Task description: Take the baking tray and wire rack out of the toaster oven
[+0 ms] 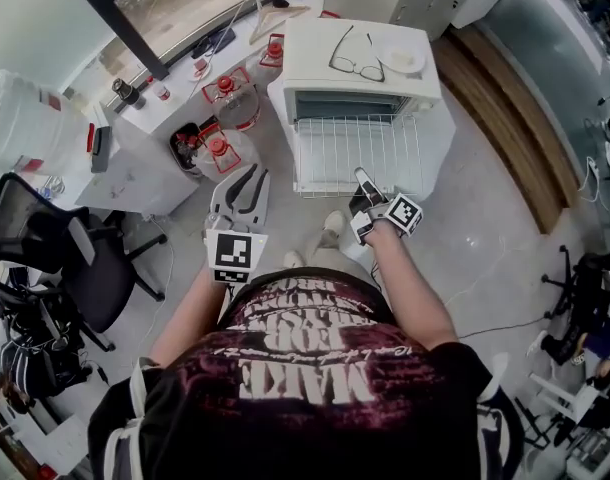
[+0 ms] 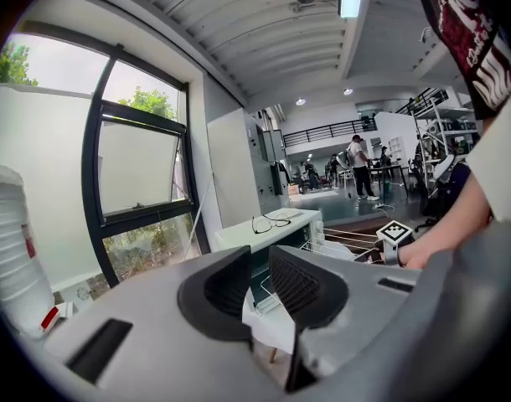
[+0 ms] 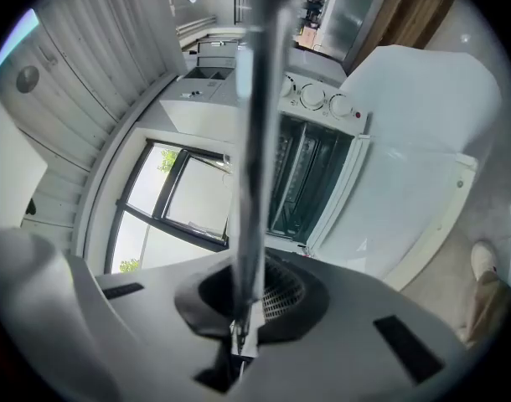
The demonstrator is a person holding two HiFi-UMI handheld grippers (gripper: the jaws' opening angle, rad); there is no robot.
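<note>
The right gripper (image 1: 363, 178) is pinching the front wire of the rack (image 1: 357, 148), drawn out in front of the open oven (image 1: 305, 48), seemingly to pull it clear, while the left gripper (image 1: 242, 176) is hovering nearby, jaws spread, empty

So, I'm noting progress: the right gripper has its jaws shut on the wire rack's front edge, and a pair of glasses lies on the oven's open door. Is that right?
No. The head view shows the glasses lying on top of the toaster oven, not on its open door. The rest holds: the right gripper has its jaws shut on the front edge of the wire rack.
</note>
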